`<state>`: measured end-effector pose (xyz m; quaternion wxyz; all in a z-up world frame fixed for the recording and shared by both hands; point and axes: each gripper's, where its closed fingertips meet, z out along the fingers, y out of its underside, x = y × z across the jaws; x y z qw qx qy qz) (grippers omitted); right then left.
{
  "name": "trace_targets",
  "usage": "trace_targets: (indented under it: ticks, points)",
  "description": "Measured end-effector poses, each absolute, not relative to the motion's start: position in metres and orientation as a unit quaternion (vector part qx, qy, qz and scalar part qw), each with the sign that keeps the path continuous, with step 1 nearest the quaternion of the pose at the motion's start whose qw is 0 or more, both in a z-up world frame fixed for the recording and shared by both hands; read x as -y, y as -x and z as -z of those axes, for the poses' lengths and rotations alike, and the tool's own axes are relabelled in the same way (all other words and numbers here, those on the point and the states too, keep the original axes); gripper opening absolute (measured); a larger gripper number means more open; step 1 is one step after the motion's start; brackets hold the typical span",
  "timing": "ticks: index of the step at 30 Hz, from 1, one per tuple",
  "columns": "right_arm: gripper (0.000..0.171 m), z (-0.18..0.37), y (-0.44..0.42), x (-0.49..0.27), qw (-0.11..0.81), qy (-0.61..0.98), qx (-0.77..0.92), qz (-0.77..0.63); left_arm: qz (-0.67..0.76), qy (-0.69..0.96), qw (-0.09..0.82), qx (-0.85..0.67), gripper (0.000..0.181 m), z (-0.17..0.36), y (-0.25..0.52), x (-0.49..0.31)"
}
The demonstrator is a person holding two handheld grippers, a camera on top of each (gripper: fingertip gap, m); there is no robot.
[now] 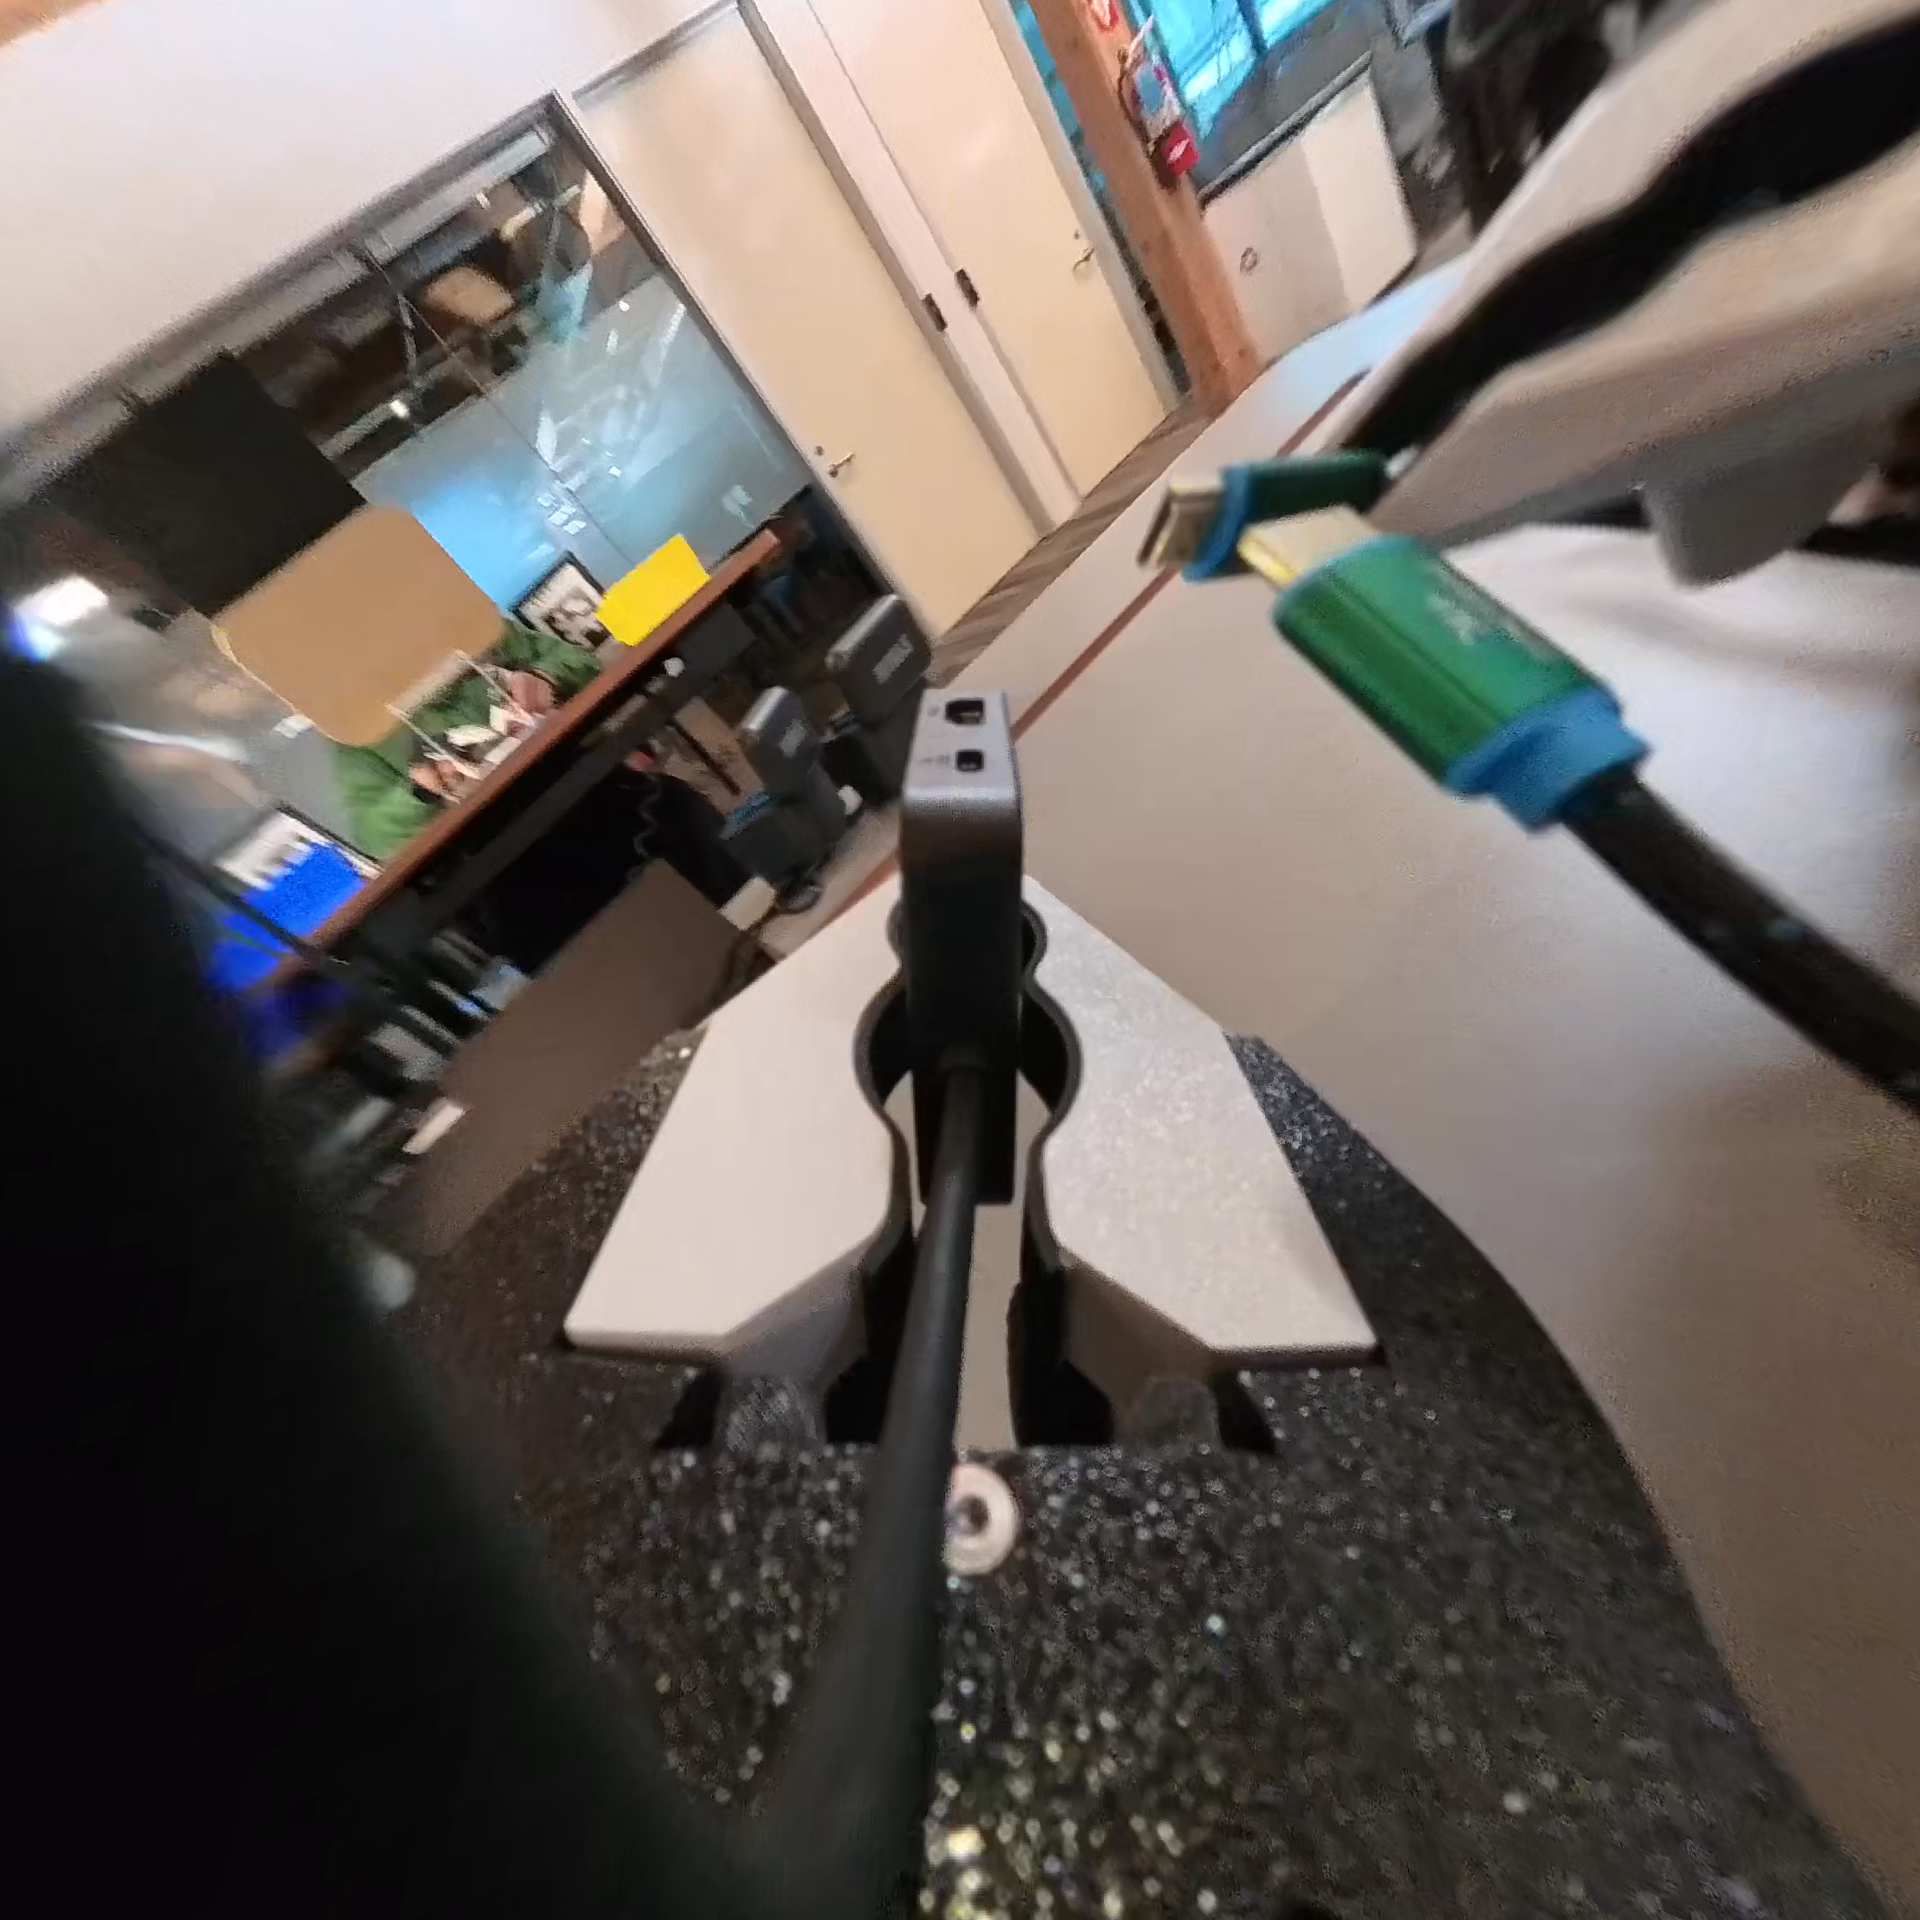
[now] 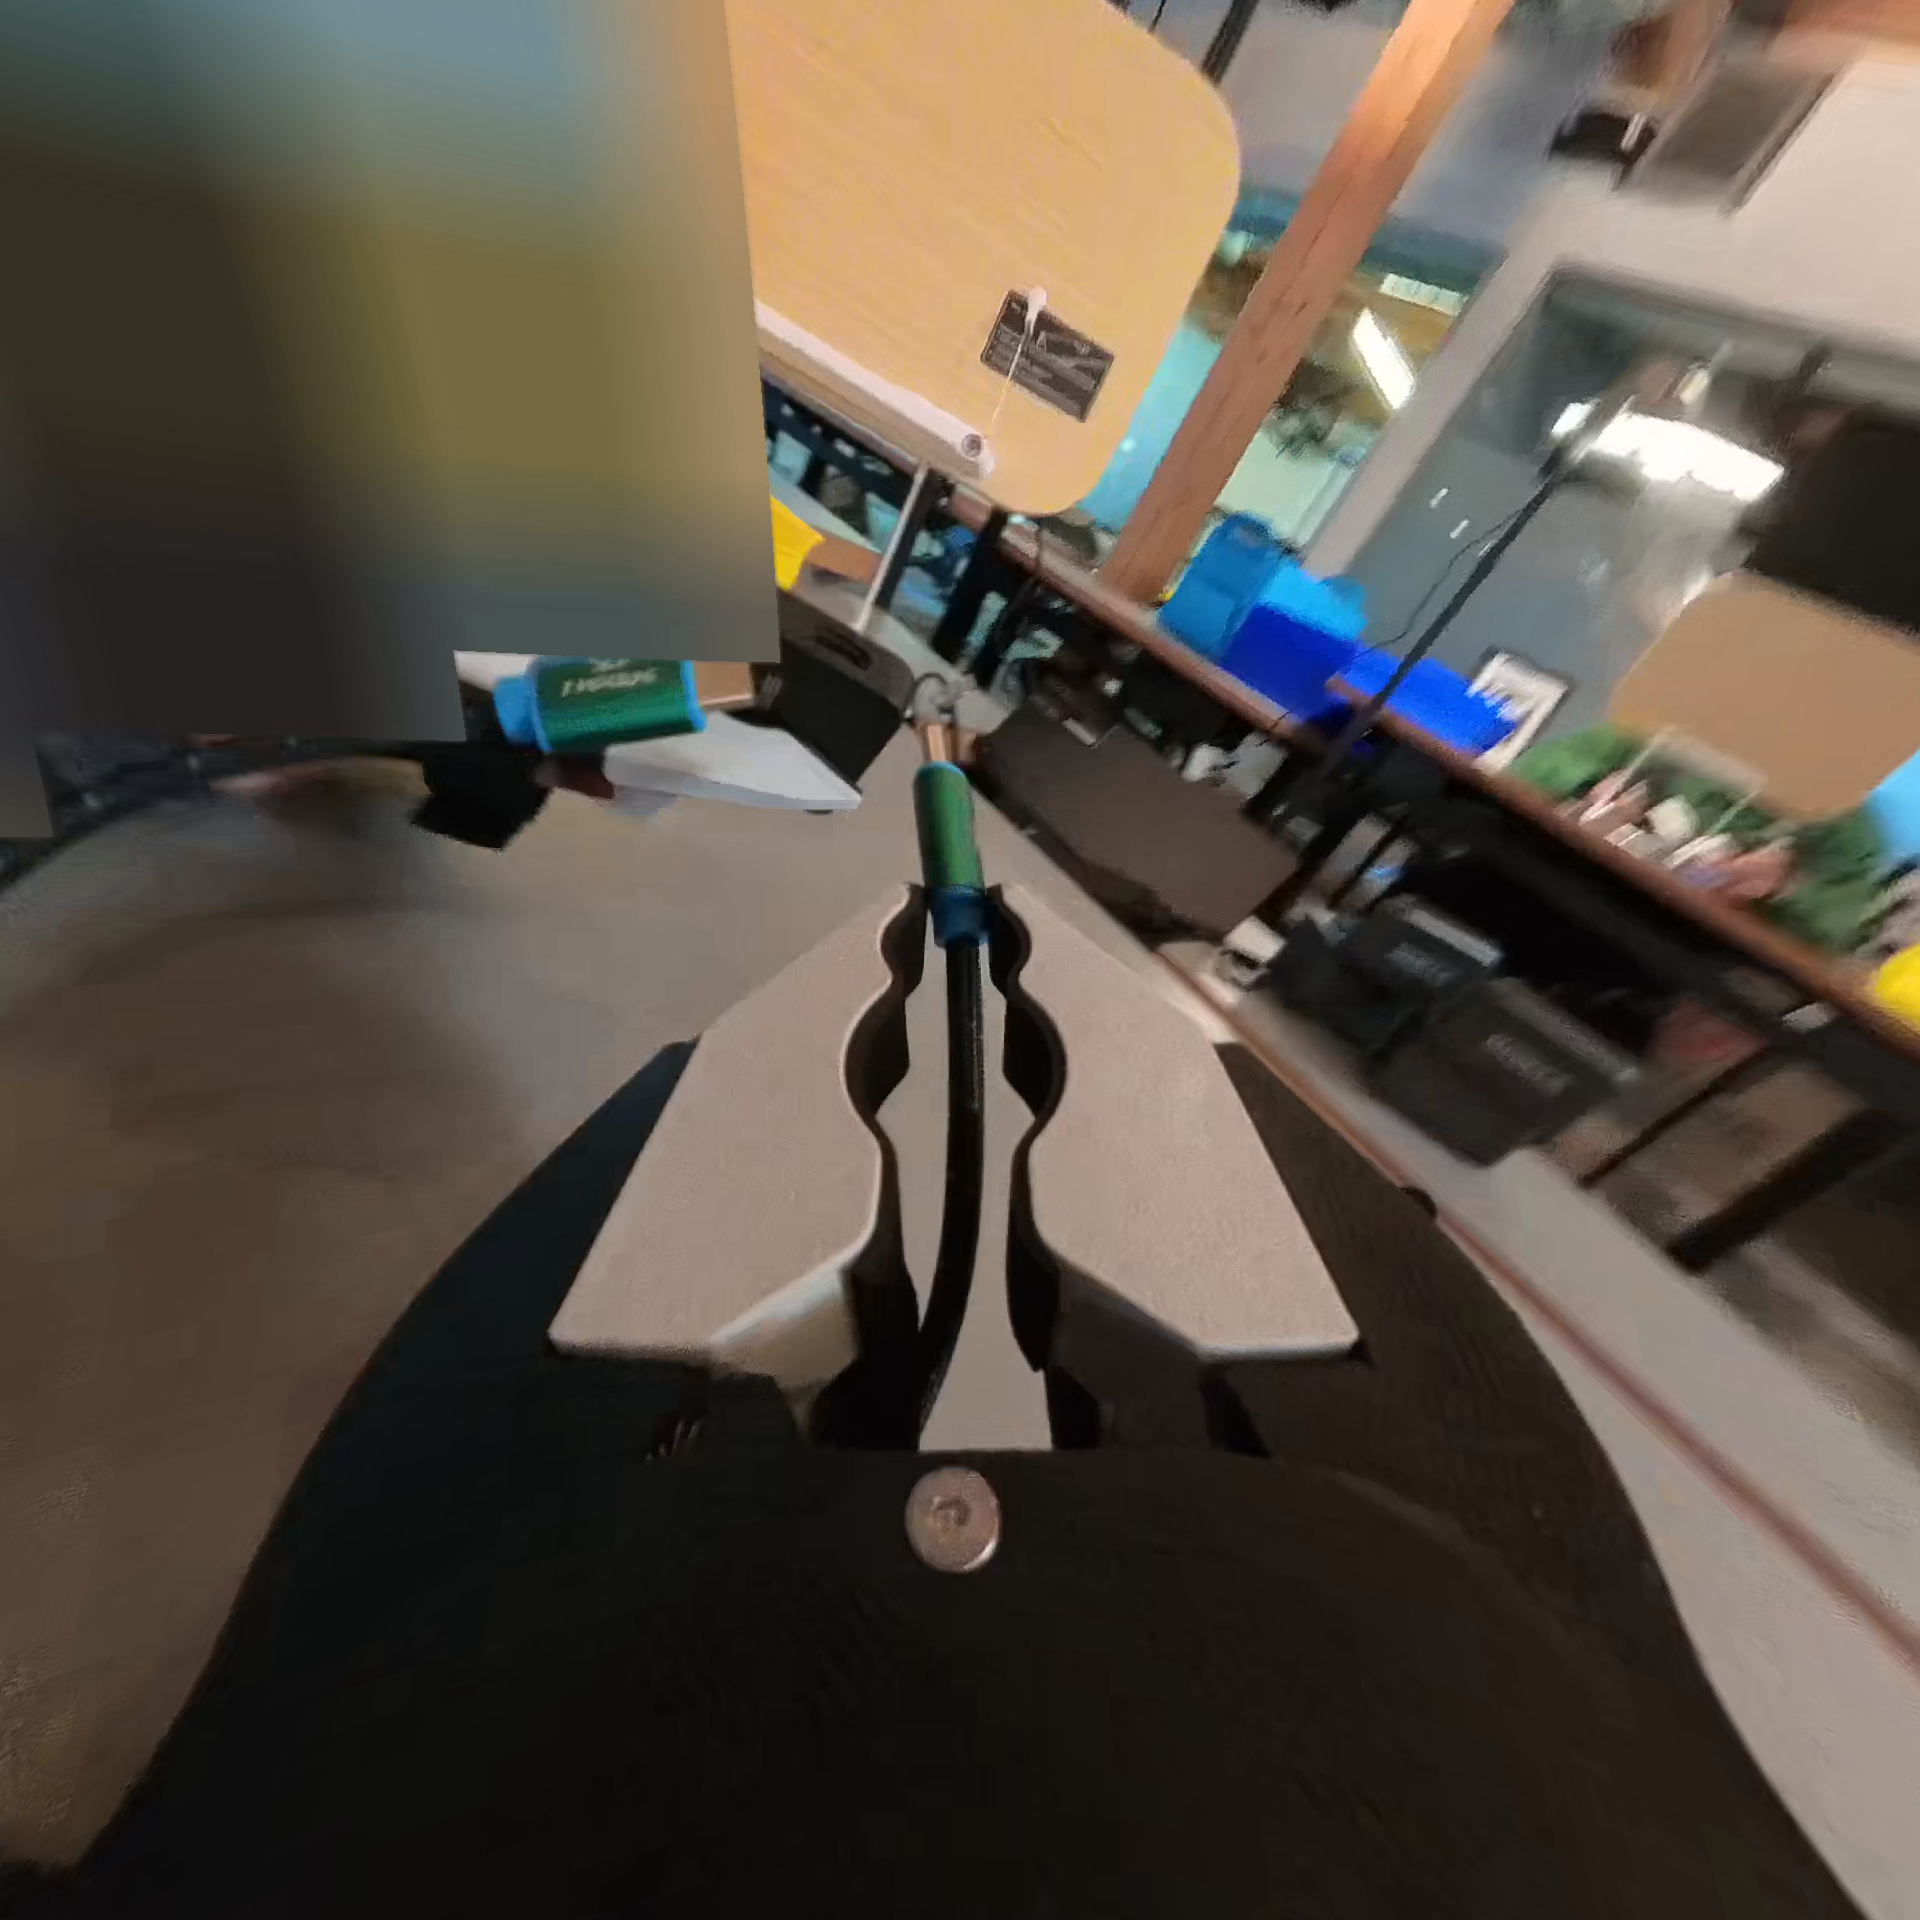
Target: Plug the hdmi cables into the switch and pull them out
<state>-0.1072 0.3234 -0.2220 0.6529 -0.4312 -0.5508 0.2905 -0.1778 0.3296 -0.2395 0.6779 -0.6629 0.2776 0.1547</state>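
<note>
In the left wrist view my left gripper (image 1: 961, 920) is shut on the dark grey hdmi switch (image 1: 961, 821), held on edge with two ports facing up and its own black cable (image 1: 940, 1247) running back between the fingers. My right gripper (image 2: 956, 899) is shut on a green hdmi plug with a blue collar (image 2: 948, 831). Its gold tip points at the switch (image 2: 831, 696) and stands a little short of it. From the left wrist view this plug (image 1: 1283, 499) is up to the right, apart from the switch. A second green plug (image 1: 1439, 675) with bare gold tip is unplugged nearby.
The pale tabletop (image 1: 1299, 935) lies under both grippers, with a red-brown edge strip (image 2: 1662, 1413). Behind are a long desk (image 2: 1455, 758) with blue bins, black cases (image 2: 1455, 1029) on the floor, a wooden post (image 2: 1299, 291) and doors. A person sits at the far desk.
</note>
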Motion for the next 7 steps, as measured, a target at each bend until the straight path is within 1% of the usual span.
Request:
trace_targets:
  ticks: [3,6,7]
  points:
    - [0.010,0.224,0.100,-0.319,0.557,0.496,0.524,-0.411,-0.272,0.611,0.658,-0.346,0.011,0.236,0.172,-0.324]
    - [0.010,0.236,0.093,-0.300,0.386,0.553,0.493,-0.550,-0.379,0.532,0.635,-0.411,0.014,0.231,0.161,-0.315]
    - [0.010,0.241,0.091,-0.292,0.321,0.569,0.484,-0.582,-0.404,0.508,0.630,-0.427,0.012,0.229,0.156,-0.313]
